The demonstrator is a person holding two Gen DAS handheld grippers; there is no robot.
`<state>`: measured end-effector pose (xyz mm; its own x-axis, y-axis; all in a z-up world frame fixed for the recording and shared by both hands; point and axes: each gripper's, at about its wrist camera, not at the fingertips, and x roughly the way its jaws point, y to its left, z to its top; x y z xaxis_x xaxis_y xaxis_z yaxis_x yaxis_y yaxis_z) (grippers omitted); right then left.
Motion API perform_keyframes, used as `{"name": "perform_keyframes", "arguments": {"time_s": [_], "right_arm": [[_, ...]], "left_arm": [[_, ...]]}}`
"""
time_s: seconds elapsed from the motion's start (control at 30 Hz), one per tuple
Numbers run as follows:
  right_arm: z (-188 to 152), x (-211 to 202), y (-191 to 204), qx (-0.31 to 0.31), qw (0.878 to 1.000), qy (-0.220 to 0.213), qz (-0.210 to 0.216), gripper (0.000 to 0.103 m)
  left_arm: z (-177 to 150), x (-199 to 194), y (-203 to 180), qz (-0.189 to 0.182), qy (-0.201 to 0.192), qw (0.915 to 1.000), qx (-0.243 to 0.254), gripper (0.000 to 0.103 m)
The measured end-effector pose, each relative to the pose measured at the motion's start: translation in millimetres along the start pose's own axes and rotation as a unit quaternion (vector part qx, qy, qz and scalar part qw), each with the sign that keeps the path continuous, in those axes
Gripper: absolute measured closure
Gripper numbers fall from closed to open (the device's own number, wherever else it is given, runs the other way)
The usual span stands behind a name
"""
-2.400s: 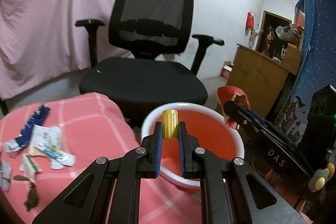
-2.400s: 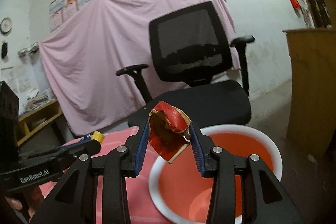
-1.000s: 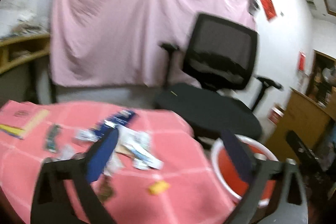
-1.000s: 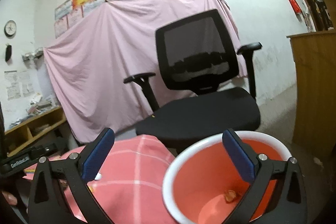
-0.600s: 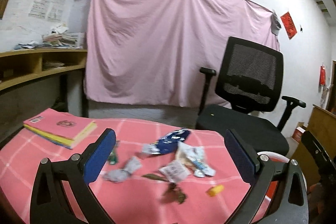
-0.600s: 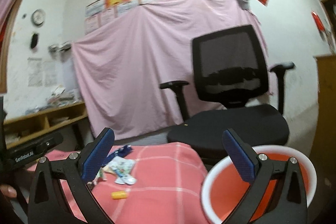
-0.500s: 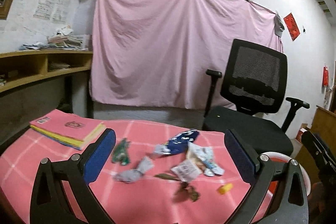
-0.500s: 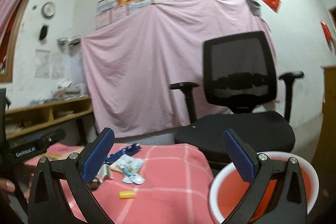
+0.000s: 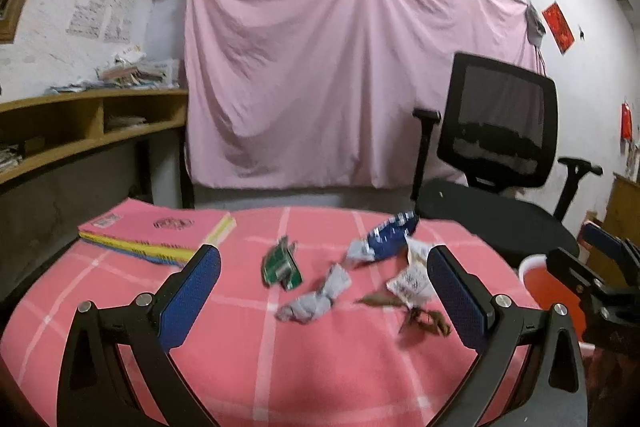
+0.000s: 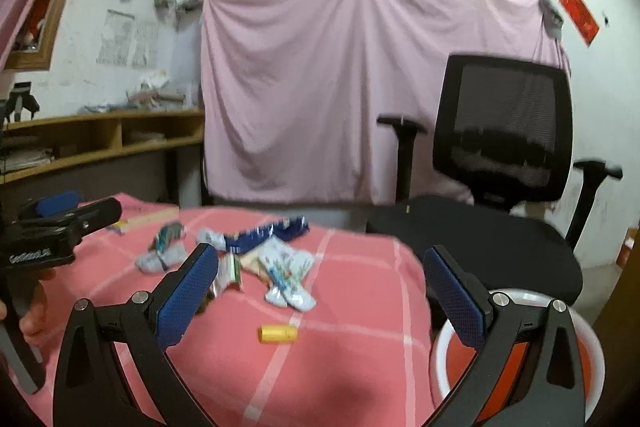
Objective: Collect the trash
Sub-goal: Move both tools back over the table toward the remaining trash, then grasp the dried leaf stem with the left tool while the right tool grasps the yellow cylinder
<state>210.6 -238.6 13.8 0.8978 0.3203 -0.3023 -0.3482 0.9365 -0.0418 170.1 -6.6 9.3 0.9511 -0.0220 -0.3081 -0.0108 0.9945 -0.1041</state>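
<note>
Since 2.4 s ago we have let go of both pieces over the bin (image 10: 516,297) and swung back to the table (image 9: 240,347); both grippers, then clamped, now stand wide apart and empty.

From the left: a stack of books (image 9: 156,233) lies at the far left corner, not trash by our reading. Our left gripper (image 9: 320,287) hovers over the pink cloth, framing the litter. Next comes a green wrapper (image 9: 280,265), then a grey crumpled wrapper (image 9: 316,301), a blue packet (image 9: 390,235) behind it, a white sachet (image 9: 412,281) and a brown scrap (image 9: 424,319). In the right wrist view, our right gripper (image 10: 320,291) frames a white printed wrapper (image 10: 286,273) and a yellow tube (image 10: 277,333), which lies alone nearest us. The bin sits past the table's right edge, by the chair (image 10: 500,147).

We judge the wrappers light, thin and crushable, best pinched at a raised fold. The tube looks stiffer and may roll, so we would close across its middle.
</note>
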Motion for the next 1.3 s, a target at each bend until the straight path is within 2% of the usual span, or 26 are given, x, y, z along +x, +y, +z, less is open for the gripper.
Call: {"name": "perform_keyframes", "arguments": {"time_s": [0.1, 0.13, 0.17, 0.3, 0.33, 0.37, 0.43, 0.5, 0.57, 0.67, 0.83, 0.9, 1.07, 1.2, 1.23, 1.27, 1.3], "right_arm": [[-3, 8, -6, 0.02, 0.999, 0.032, 0.01, 0.001], [-4, 12, -9, 0.028, 0.998, 0.045, 0.016, 0.005], [-6, 14, -11, 0.034, 0.998, 0.054, 0.022, 0.014], [-12, 24, -14, 0.048, 0.993, 0.096, 0.042, 0.026], [-13, 26, -14, 0.049, 0.992, 0.105, 0.048, 0.034], [-14, 27, -13, 0.049, 0.991, 0.111, 0.052, 0.037], [-17, 30, -13, 0.048, 0.989, 0.124, 0.059, 0.038], [-19, 33, -12, 0.049, 0.987, 0.138, 0.067, 0.041], [-22, 38, -13, 0.054, 0.984, 0.154, 0.076, 0.05], [-25, 45, -17, 0.064, 0.979, 0.171, 0.086, 0.053], [-27, 46, -18, 0.07, 0.977, 0.177, 0.096, 0.053], [-27, 46, -17, 0.068, 0.977, 0.178, 0.1, 0.053], [-25, 47, -12, 0.056, 0.976, 0.18, 0.11, 0.053], [-26, 50, -3, 0.036, 0.975, 0.188, 0.116, 0.054], [-26, 51, -2, 0.032, 0.974, 0.191, 0.117, 0.056], [-27, 52, 0, 0.027, 0.973, 0.195, 0.117, 0.064], [-28, 54, 2, 0.023, 0.972, 0.201, 0.117, 0.067]], "left_arm": [[-2, 4, -1, -0.019, 0.018, 0.9997, 0.003, 0.002], [-2, 5, -3, -0.025, 0.021, 0.9995, 0.007, 0.002], [-2, 5, -5, -0.032, 0.024, 0.9991, 0.013, 0.002], [-3, 14, -17, -0.06, 0.054, 0.996, 0.039, 0.003], [-4, 18, -21, -0.068, 0.07, 0.9942, 0.045, 0.003], [-5, 21, -24, -0.072, 0.079, 0.9931, 0.049, 0.006], [-7, 28, -29, -0.083, 0.1, 0.9898, 0.059, 0.011], [-8, 32, -31, -0.093, 0.114, 0.9871, 0.063, 0.02], [-9, 36, -34, -0.107, 0.128, 0.9839, 0.066, 0.027], [-11, 40, -39, -0.122, 0.143, 0.9795, 0.073, 0.035], [-14, 52, -50, -0.136, 0.176, 0.9705, 0.093, 0.057], [-15, 60, -54, -0.135, 0.193, 0.9671, 0.097, 0.069], [-18, 67, -50, -0.138, 0.21, 0.9646, 0.08, 0.088], [-16, 66, -44, -0.141, 0.207, 0.9661, 0.065, 0.095], [-16, 66, -43, -0.141, 0.206, 0.9661, 0.064, 0.096], [-16, 66, -43, -0.142, 0.207, 0.9659, 0.064, 0.098], [-16, 65, -44, -0.142, 0.207, 0.9656, 0.066, 0.098]]}}
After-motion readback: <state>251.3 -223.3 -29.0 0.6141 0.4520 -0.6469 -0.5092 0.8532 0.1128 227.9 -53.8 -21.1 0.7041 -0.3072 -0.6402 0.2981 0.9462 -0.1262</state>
